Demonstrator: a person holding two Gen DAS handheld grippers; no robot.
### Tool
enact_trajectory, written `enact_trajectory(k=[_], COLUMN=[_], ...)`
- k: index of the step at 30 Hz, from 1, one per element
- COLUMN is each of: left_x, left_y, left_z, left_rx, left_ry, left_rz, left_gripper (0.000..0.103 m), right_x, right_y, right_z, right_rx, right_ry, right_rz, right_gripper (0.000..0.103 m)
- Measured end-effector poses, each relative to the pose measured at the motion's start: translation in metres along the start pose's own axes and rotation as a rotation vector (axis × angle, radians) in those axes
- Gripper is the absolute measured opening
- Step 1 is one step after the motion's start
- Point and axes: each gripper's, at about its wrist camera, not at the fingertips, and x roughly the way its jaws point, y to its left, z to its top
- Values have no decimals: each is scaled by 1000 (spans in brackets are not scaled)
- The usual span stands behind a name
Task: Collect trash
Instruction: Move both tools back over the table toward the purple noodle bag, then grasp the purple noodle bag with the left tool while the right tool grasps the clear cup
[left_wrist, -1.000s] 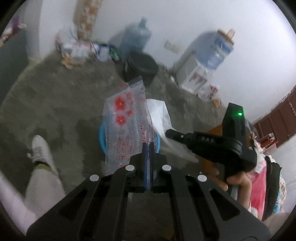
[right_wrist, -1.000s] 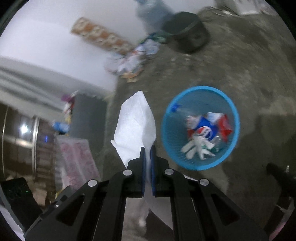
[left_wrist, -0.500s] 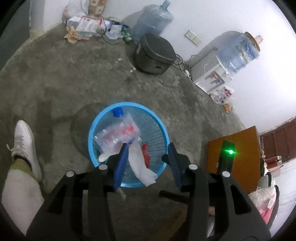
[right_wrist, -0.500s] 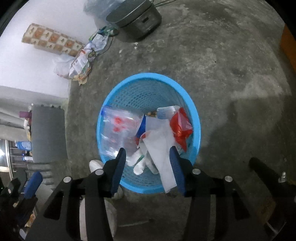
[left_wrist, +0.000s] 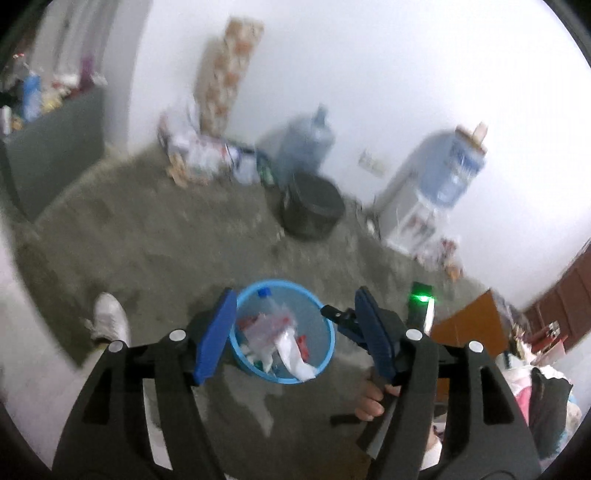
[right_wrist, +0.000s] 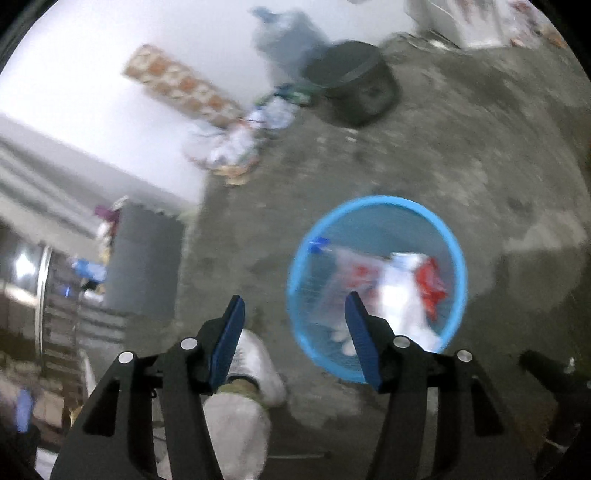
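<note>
A: Right, left gripper (left_wrist: 295, 325) first. Jaws are opening, blue pads spread wide, nothing between them. It hangs above the blue mesh waste basket (left_wrist: 325, 321) on the concrete floor (left_wrist: 147, 229).

B: Contents of the basket?

A: A clear plastic bottle with a blue cap (left_wrist: 269, 299), a clear wrapper with red print (left_wrist: 264, 326), a white tissue (left_wrist: 295, 360) draped over the near rim, and something red (left_wrist: 303, 341) beside it. All lie inside or on the rim, touching one another.

B: And the right gripper (right_wrist: 293, 330)?

A: Also opening, empty. Its right pad overlaps the basket's (right_wrist: 424, 214) left half in that view; the left pad sits over bare floor. From the left wrist its black body shows a green light (left_wrist: 421, 297), with a hand (left_wrist: 371, 397) wrapped around the grip below.

B: Anything else near?

A: A white sneaker (left_wrist: 107, 317) and pale trouser leg left of the basket. Farther back, a dark round appliance (left_wrist: 314, 206), possibly a rice cooker, but blur makes that uncertain. Behind it a large water jug (left_wrist: 306, 144), and to the right a water dispenser (left_wrist: 436, 192) against the white wall. A heap of papers and packets (left_wrist: 207, 155) lies at the wall's foot, below a patterned roll (left_wrist: 229, 77) leaning upright. A brown cabinet (left_wrist: 469, 325) stands at the right edge.
</note>
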Motion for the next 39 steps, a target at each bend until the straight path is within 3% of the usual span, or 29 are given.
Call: enact_trajectory(k=[5, 10, 17, 21, 25, 28, 35, 39], left_x=[-105, -203, -291, -312, -320, -316, -303, -295], left_y=[28, 80, 168, 208, 226, 235, 265, 277], left_z=[-22, -67, -153, -197, -221, -230, -234, -234], left_rx=[-72, -131, -392, -557, -623, -636, -699, -728], left_ry=[-101, -197, -246, -243, -255, -258, -247, -241], left_rz=[76, 268, 461, 472, 459, 448, 393, 372], left_gripper=[65, 65, 66, 65, 65, 65, 65, 65], right_x=[-21, -47, -69, -60, -52, -44, -14, -7], right_y=[70, 137, 230, 273, 302, 315, 325, 323], right_z=[-25, -69, -155, -210, -260, -287, -312, -312], right_rx=[-169, -363, -626, -737, -857, -916, -967, -970], right_ry=[18, 61, 241, 397, 451, 460, 524, 544], right_rz=[119, 210, 403, 471, 454, 422, 316, 294], right_gripper=[56, 56, 56, 56, 55, 48, 17, 11])
